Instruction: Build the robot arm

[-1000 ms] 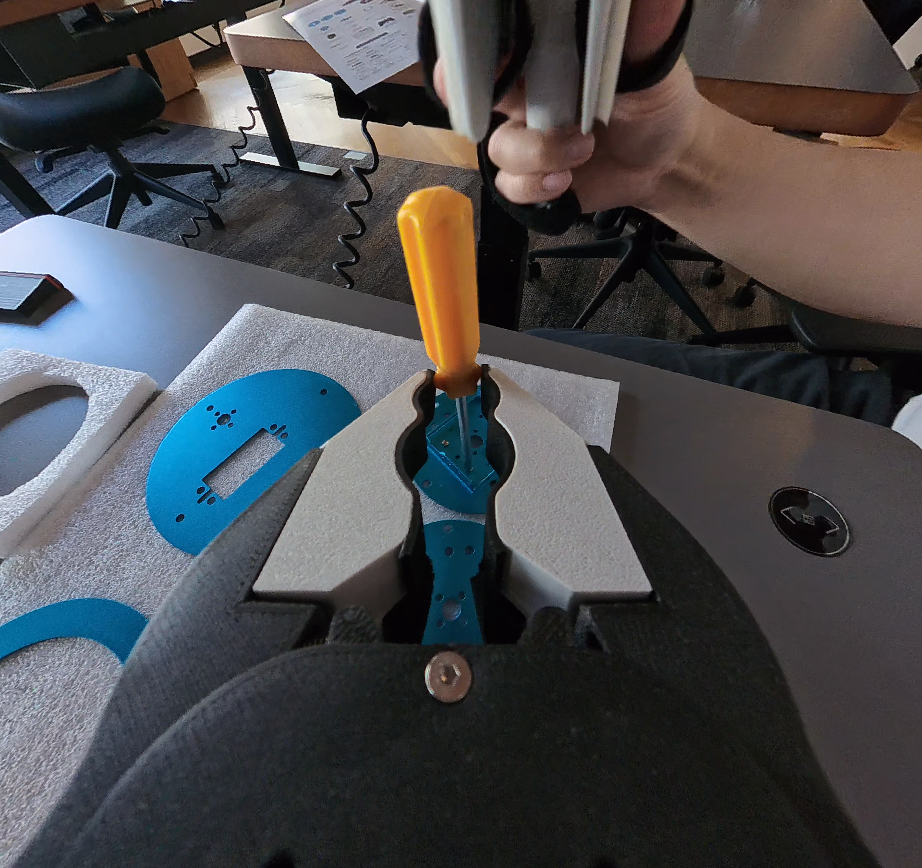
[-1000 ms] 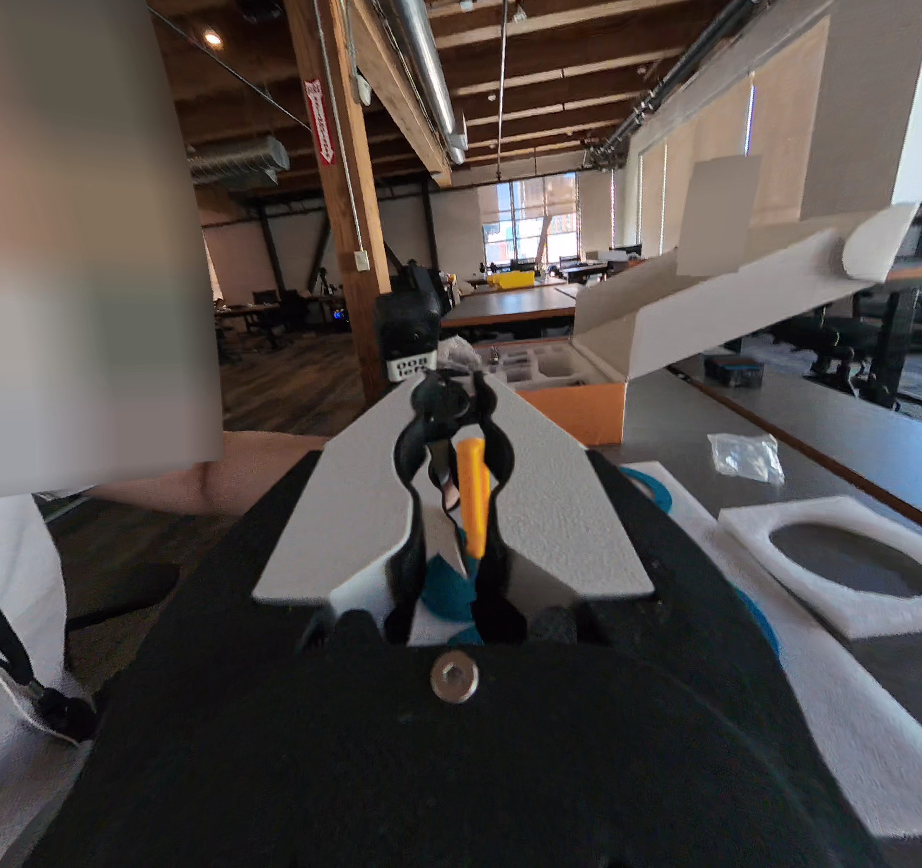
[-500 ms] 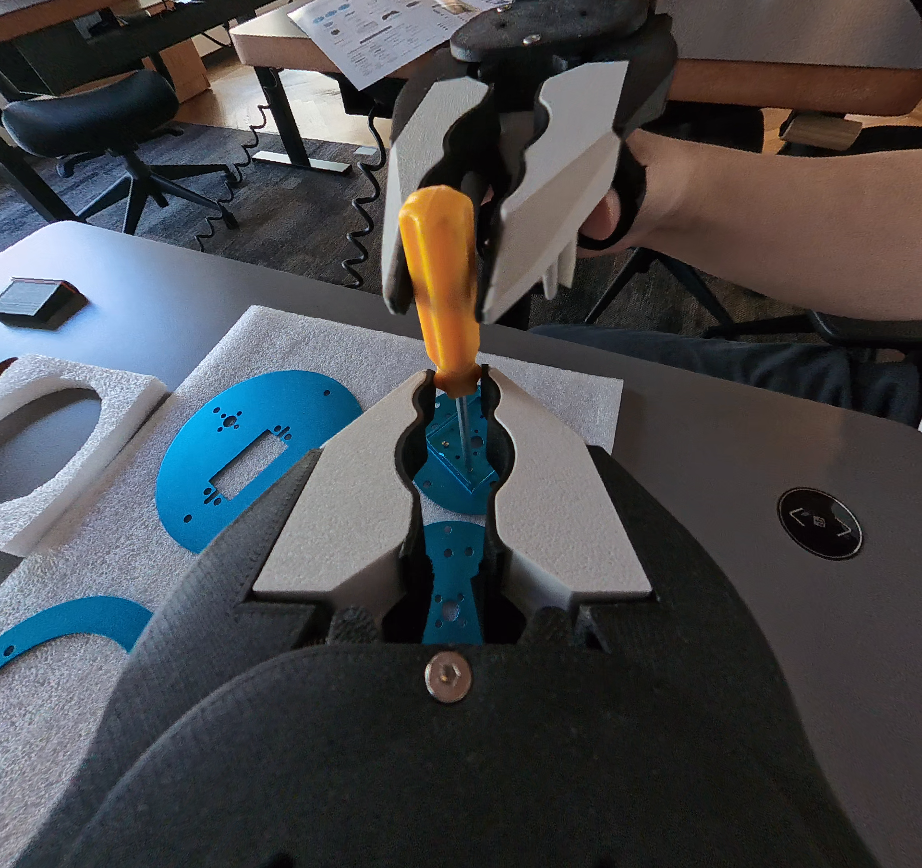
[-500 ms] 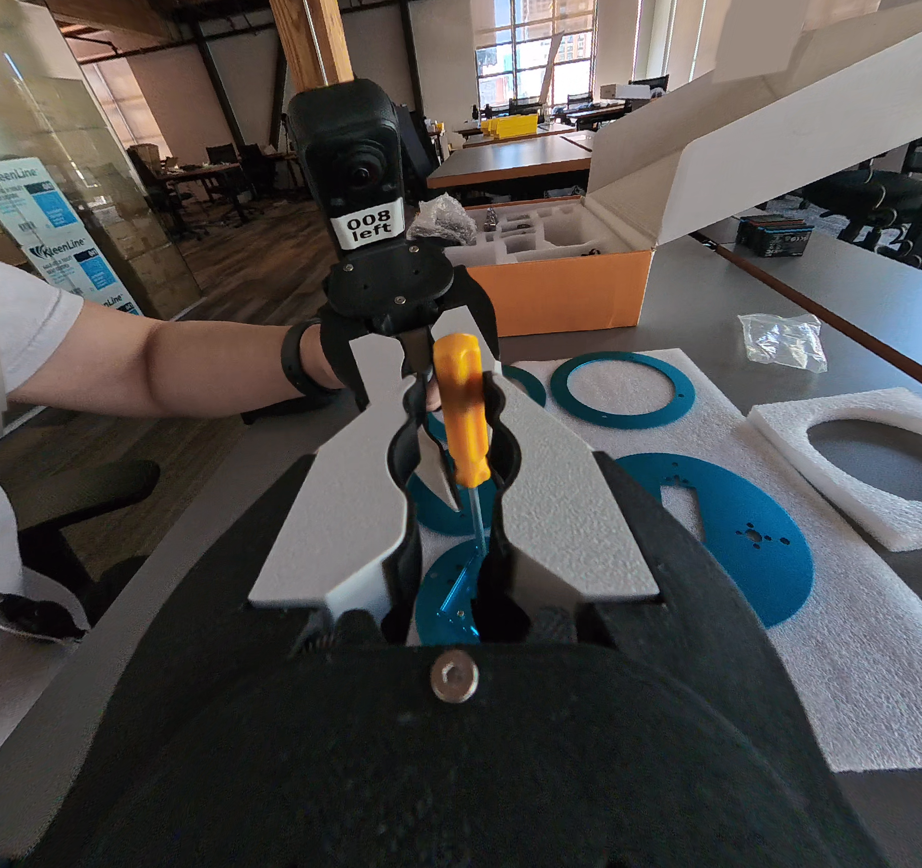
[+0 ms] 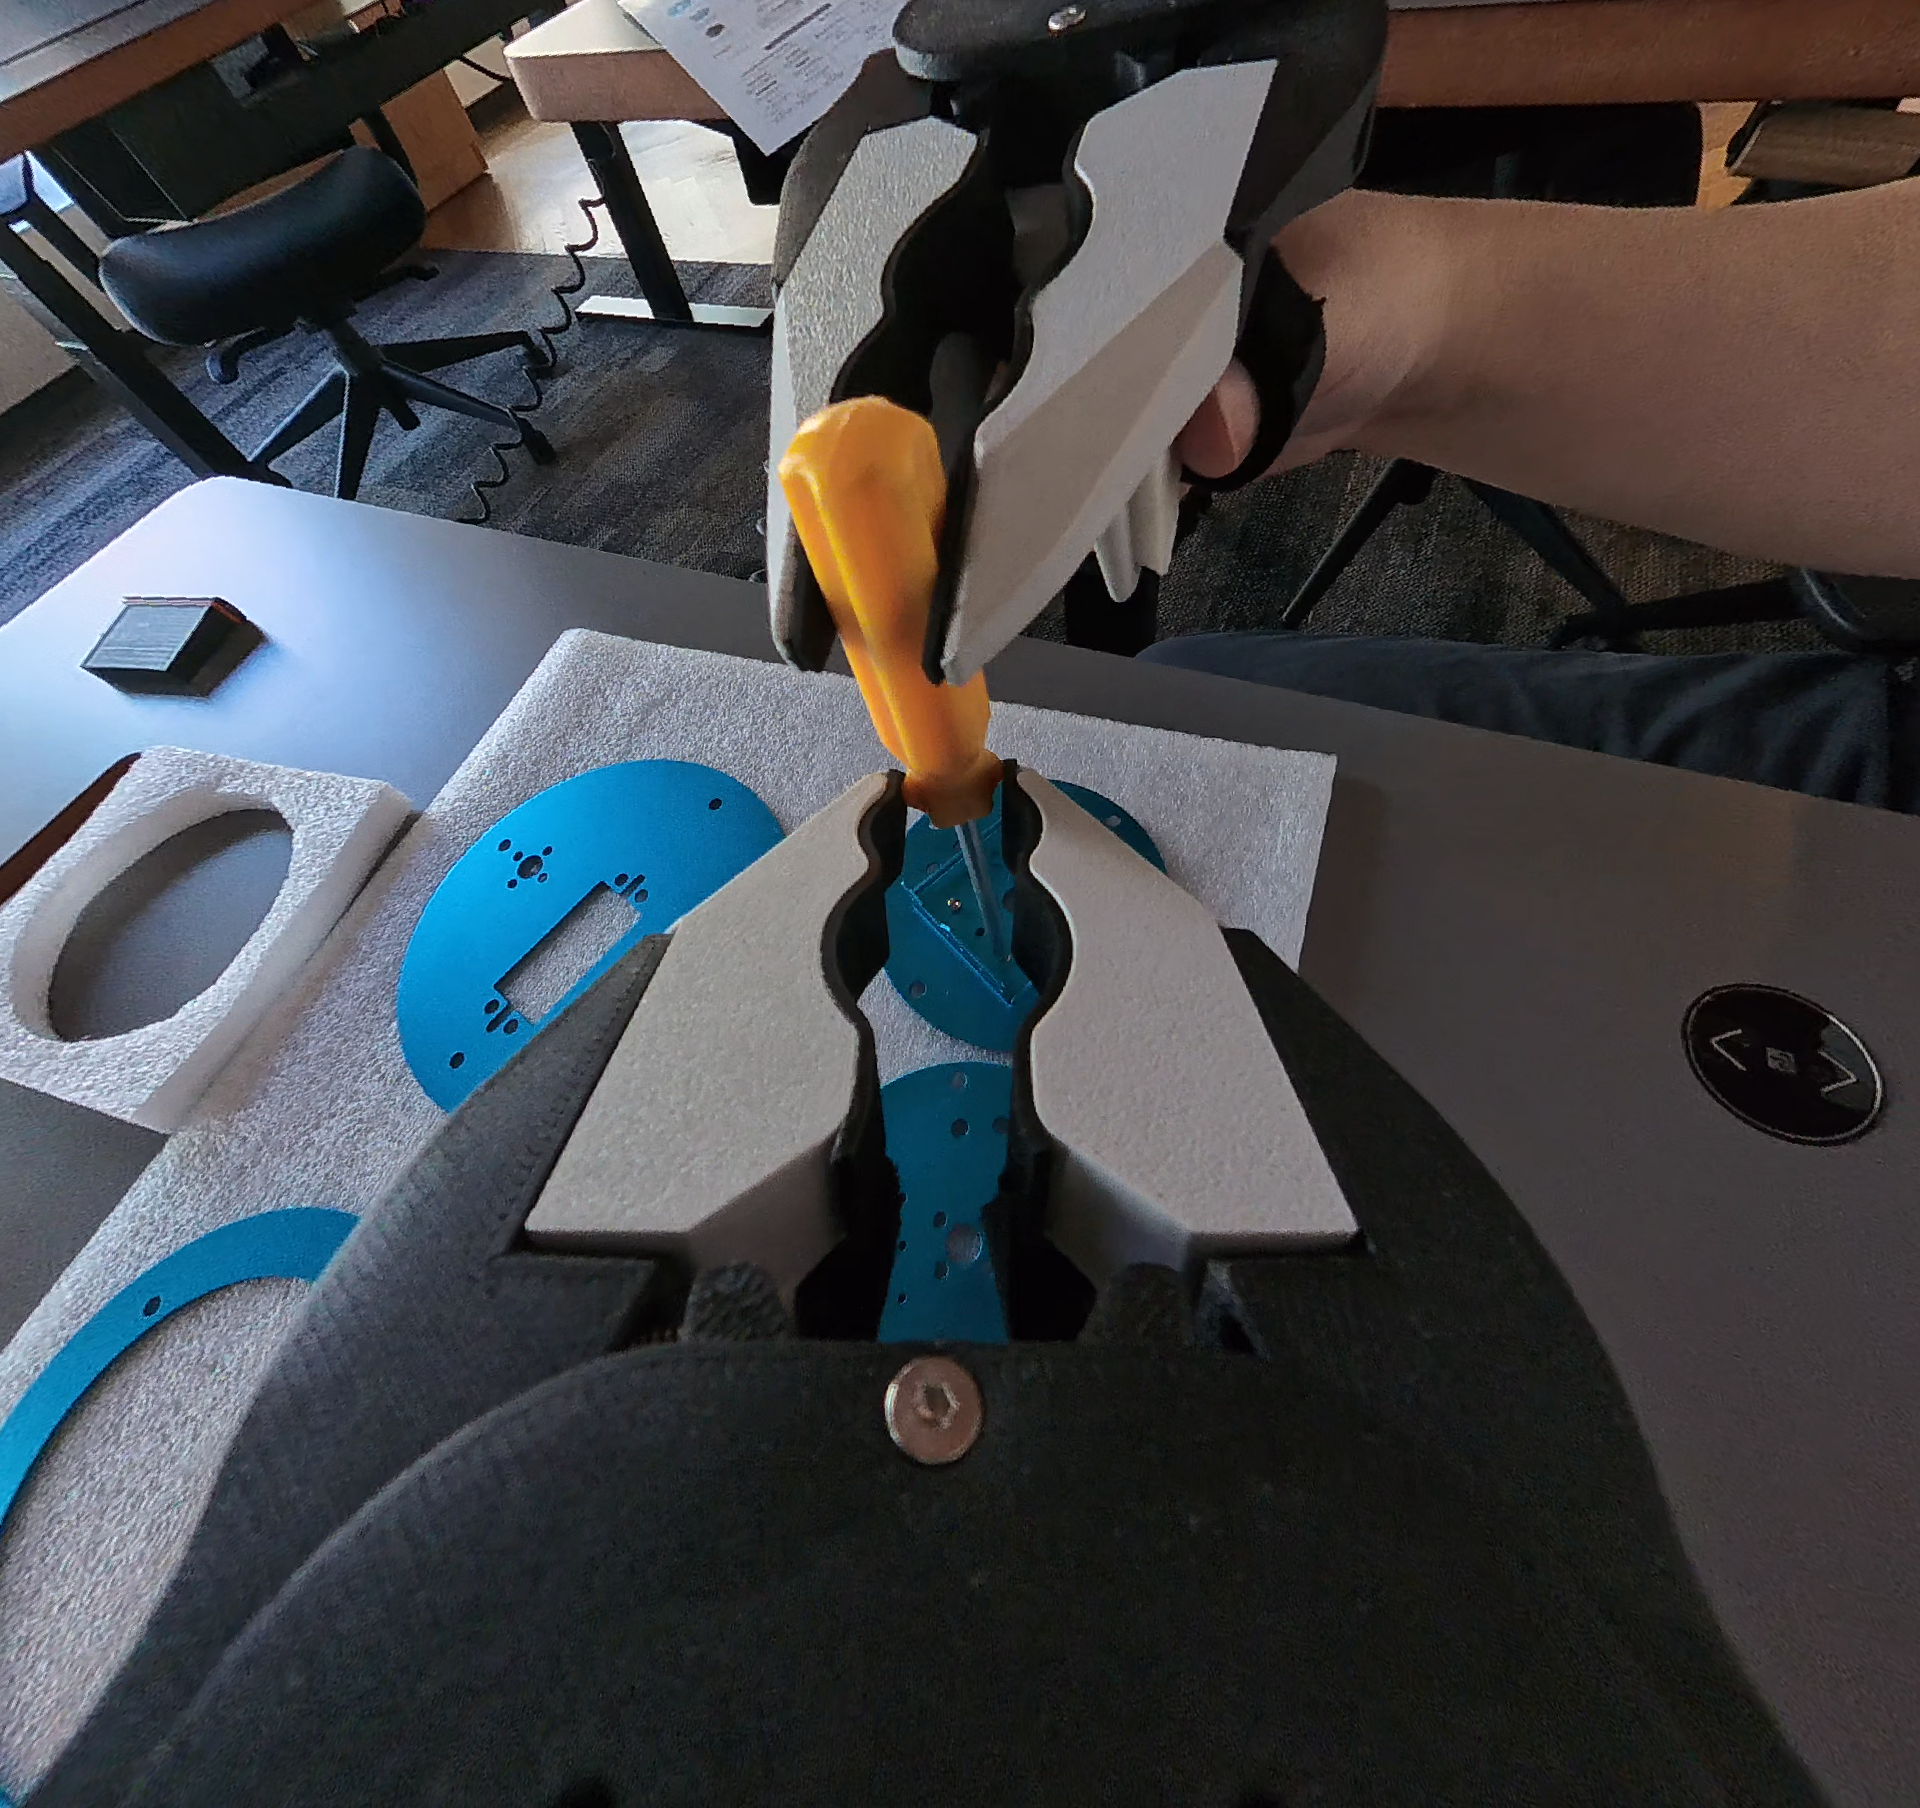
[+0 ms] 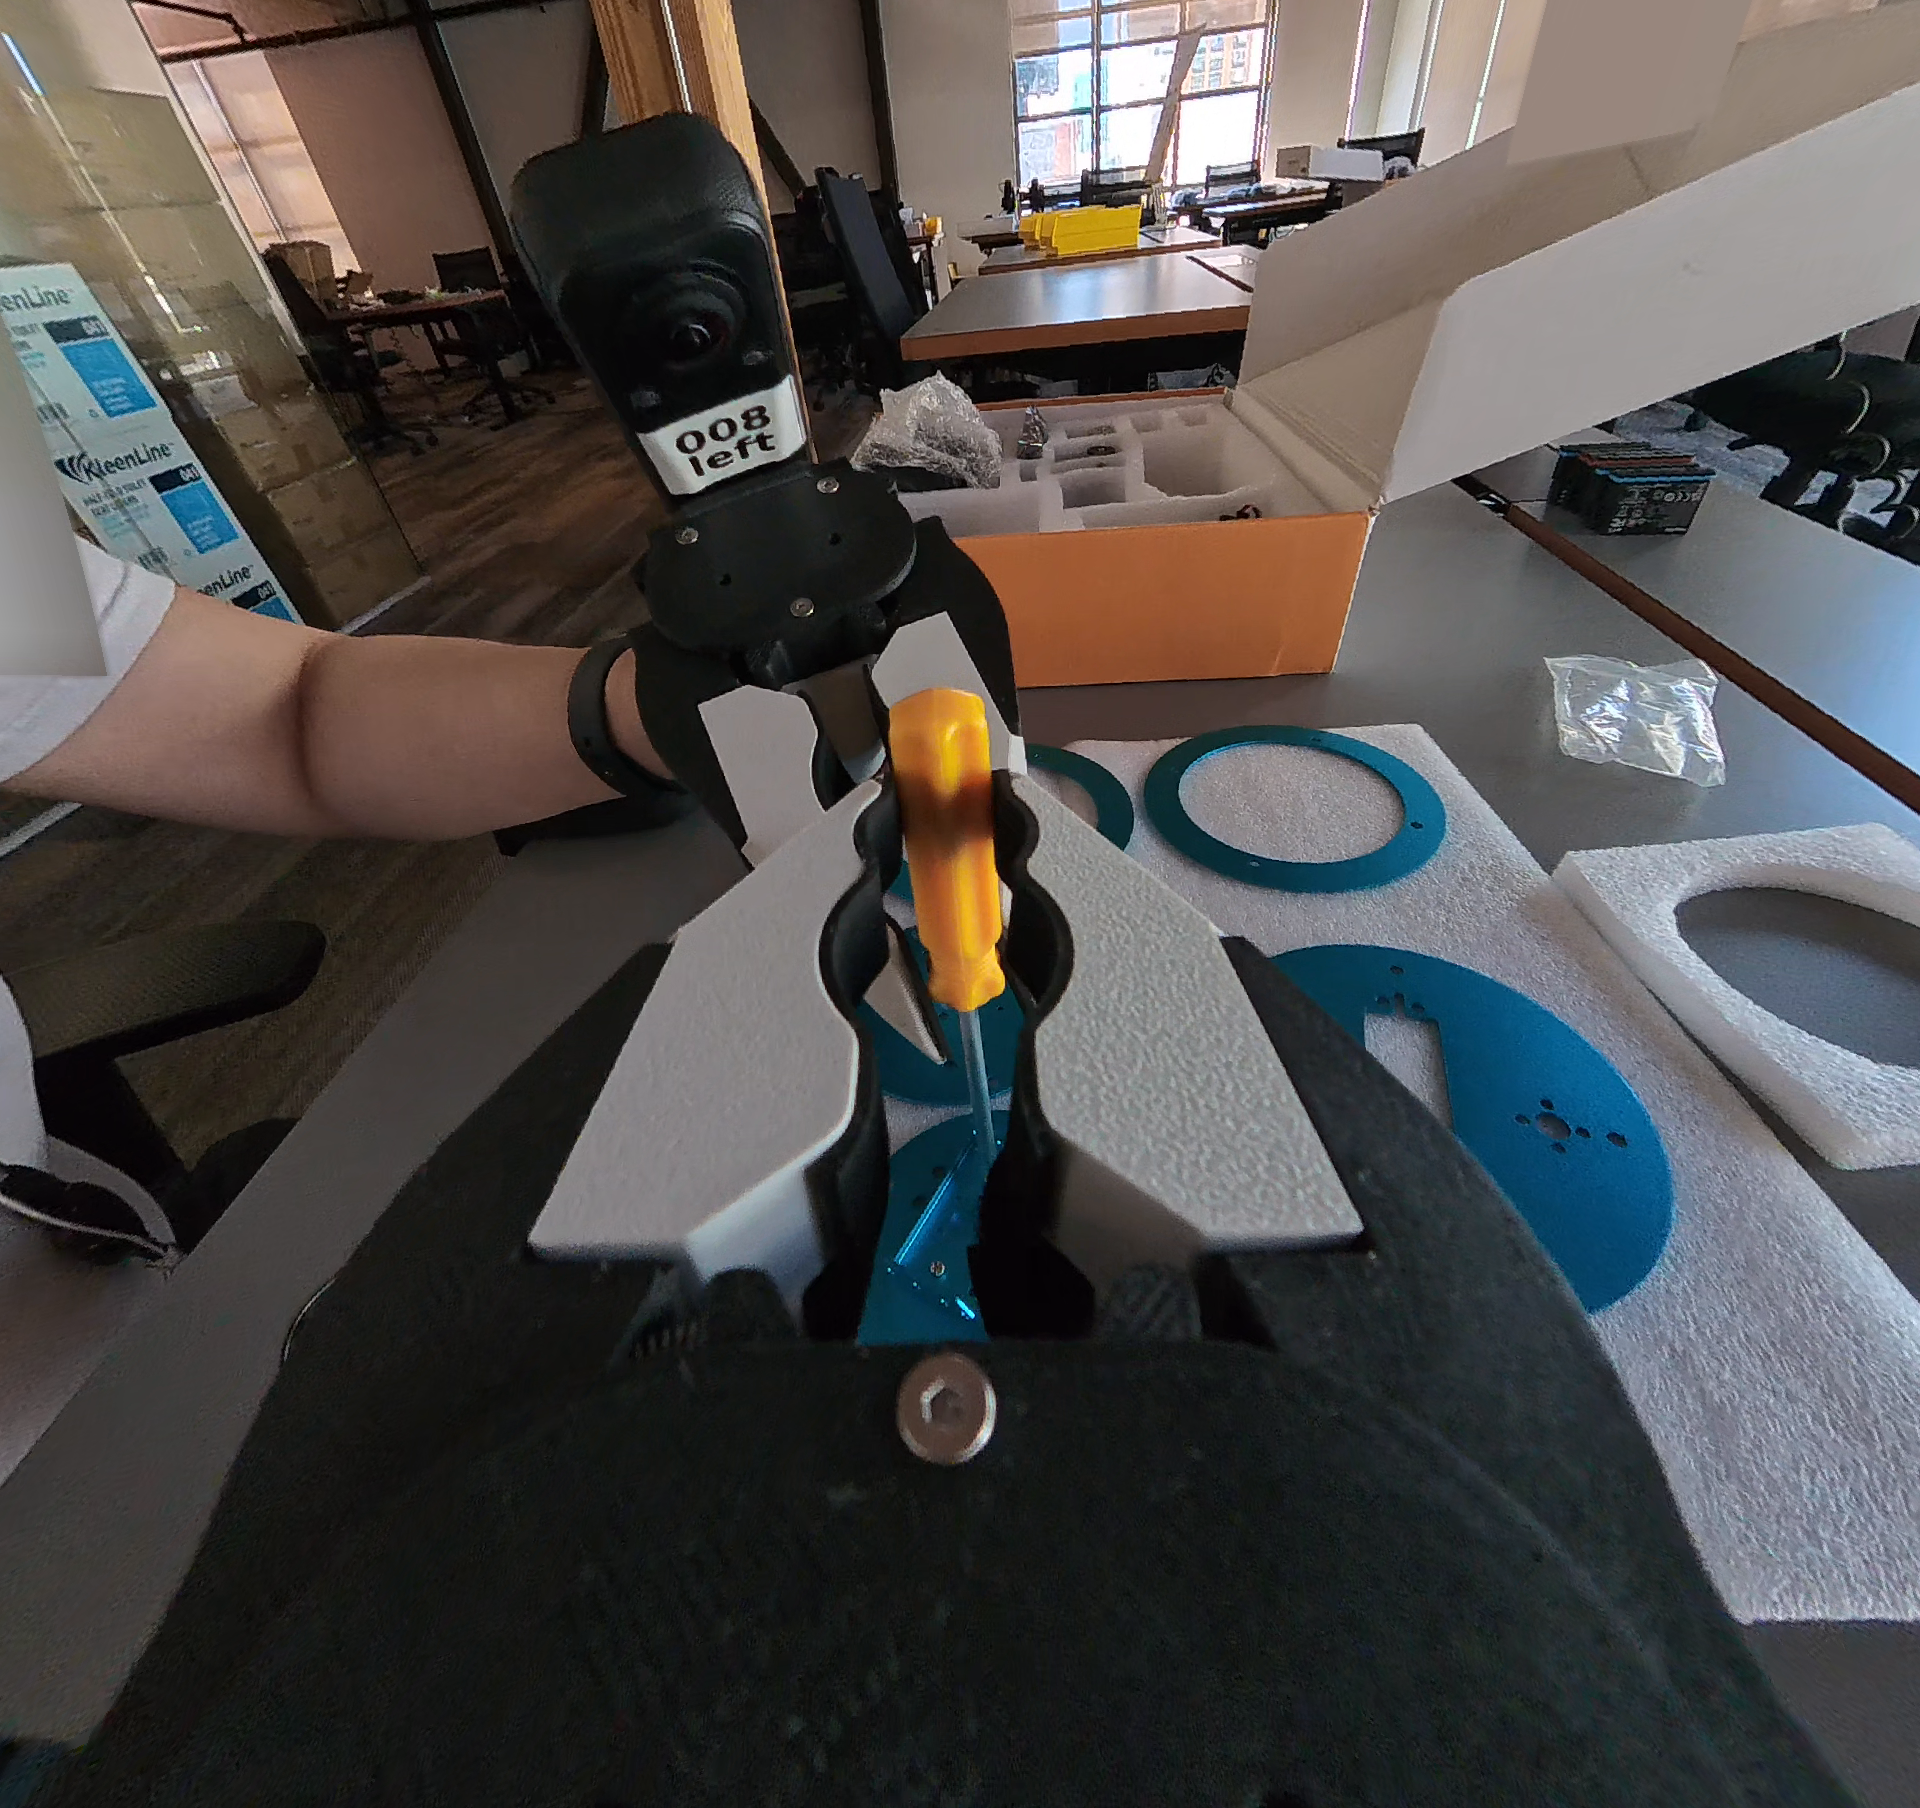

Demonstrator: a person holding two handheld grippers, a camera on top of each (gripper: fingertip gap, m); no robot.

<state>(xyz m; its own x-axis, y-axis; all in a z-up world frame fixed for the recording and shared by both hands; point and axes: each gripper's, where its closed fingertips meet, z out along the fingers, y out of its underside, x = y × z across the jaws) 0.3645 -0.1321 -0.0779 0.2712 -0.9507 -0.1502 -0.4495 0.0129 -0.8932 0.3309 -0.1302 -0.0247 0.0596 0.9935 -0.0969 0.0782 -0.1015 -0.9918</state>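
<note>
An orange-handled screwdriver (image 5: 883,563) stands tilted, its tip in a small blue metal bracket (image 5: 966,937) on a blue round plate (image 5: 940,1187). My left gripper (image 5: 951,792) is shut on the bottom of the handle. My right gripper (image 5: 868,662) comes from above, and its fingers close on the handle's upper half. In the right wrist view the handle (image 6: 951,885) sits between the right gripper's (image 6: 945,802) fingertips, above the bracket (image 6: 935,1228). The left gripper's black body (image 6: 779,574) is just behind.
A white foam sheet (image 5: 644,709) carries a blue disc with a rectangular cutout (image 5: 582,917) and blue rings (image 6: 1294,808). A foam frame (image 5: 208,823), a small black box (image 5: 166,631), an open orange box (image 6: 1164,595) and a plastic bag (image 6: 1631,719) lie around. The grippers' ends are close to 5 cm from one another. The bracket (image 6: 935,1228) lies some 7 cm from my left tips, 12 cm from my right tips.
My right gripper came down from high above onto the screwdriver handle and now closes around it. The handle's top has tipped to the left. My left gripper kept its hold.
</note>
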